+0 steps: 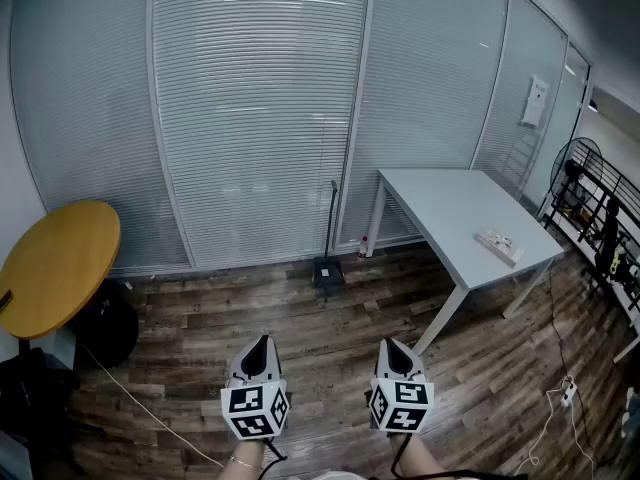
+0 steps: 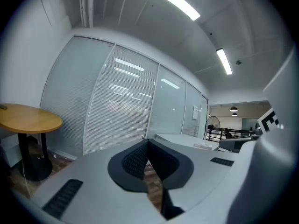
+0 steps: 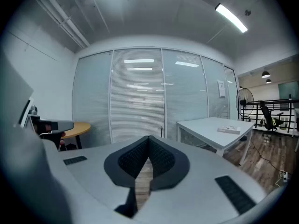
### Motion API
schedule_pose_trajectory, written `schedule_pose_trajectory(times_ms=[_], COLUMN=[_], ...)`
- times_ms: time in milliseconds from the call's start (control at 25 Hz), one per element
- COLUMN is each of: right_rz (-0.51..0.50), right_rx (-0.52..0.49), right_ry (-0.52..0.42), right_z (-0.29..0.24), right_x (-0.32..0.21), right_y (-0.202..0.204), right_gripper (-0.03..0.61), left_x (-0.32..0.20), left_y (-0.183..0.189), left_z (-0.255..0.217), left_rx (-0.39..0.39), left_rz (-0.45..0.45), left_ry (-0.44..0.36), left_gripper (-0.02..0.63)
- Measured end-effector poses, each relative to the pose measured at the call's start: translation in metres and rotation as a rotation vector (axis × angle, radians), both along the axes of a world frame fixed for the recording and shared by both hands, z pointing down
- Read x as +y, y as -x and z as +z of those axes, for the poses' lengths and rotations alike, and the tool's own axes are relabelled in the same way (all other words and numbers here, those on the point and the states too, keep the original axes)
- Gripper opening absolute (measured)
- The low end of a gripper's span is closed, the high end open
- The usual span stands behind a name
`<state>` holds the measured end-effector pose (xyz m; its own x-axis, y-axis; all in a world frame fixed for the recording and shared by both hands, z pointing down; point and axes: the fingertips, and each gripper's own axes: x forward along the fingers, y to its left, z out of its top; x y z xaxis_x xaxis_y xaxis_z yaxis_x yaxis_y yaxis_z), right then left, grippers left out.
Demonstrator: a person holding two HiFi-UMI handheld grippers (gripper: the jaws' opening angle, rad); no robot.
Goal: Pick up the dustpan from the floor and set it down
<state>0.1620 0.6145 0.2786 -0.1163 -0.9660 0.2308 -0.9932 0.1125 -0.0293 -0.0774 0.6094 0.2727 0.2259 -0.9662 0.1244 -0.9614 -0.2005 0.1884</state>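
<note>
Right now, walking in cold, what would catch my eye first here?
The left gripper and right gripper, each bearing a black-and-white marker cube, point forward at the bottom of the head view, jaws shut and empty. Ahead, a dark dustpan stands on the wood floor against the glass wall, its long handle upright. A round yellow table sits left, a white table right.

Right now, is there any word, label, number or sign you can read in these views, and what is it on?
Nothing is readable.
Paper notice on the glass wall: print too small.
Flat item on the white table: too blurred.
Left gripper and right gripper cubes: square markers only, no words.
</note>
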Motion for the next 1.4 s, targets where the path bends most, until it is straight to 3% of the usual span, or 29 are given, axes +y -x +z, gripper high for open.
schedule_pose_trajectory(times_ms=[440, 920, 1400], right_rz=[-0.001, 0.033, 0.066], right_rx=[-0.038, -0.052, -0.109], right_ry=[0.005, 0.057, 0.034], right_z=[0.005, 0.026, 0.028], right_x=[0.001, -0.004, -0.099], right_y=[0.026, 0.021, -0.005], right_gripper=[0.032, 0.032, 0.032], left_x=[0.001, -0.006, -0.102], left_y=[0.017, 0.022, 0.002], left_z=[0.007, 0.027, 0.027], left_rx=[-0.008, 0.007, -0.045], left_rz=[0.022, 0.021, 0.036], left_ry=[0.004, 0.038, 0.028], left_gripper=[0.014, 0.014, 0.014])
